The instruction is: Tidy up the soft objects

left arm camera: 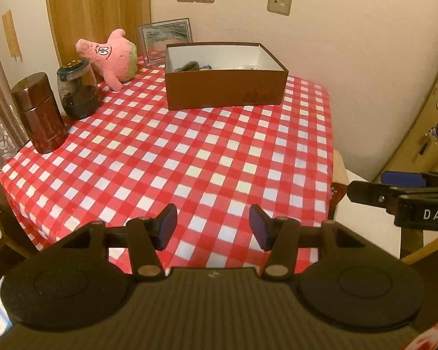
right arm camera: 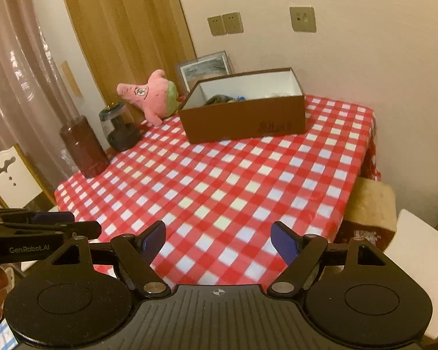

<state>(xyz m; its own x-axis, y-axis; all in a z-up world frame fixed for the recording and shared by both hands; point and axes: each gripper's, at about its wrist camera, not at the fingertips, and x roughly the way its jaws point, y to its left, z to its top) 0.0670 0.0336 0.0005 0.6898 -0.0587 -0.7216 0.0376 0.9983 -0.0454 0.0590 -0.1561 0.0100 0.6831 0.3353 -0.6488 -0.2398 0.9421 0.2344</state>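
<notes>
Both grippers hang over the near edge of the surface [left arm camera: 213, 151], the left gripper [left arm camera: 213, 227] and the right gripper [right arm camera: 217, 242] each with fingers spread and nothing between them. Beyond the bare checked middle, a box [left arm camera: 224, 87] stands toward the far edge with a few soft things already in it, and the pink plush [left arm camera: 111, 55] lies at the far left corner, behind a jar [left arm camera: 78, 90] and a tin [left arm camera: 39, 113]. This looks like the reach for the next item, so one gripper must cross to the plush, close on its body and carry it into the box.
</notes>
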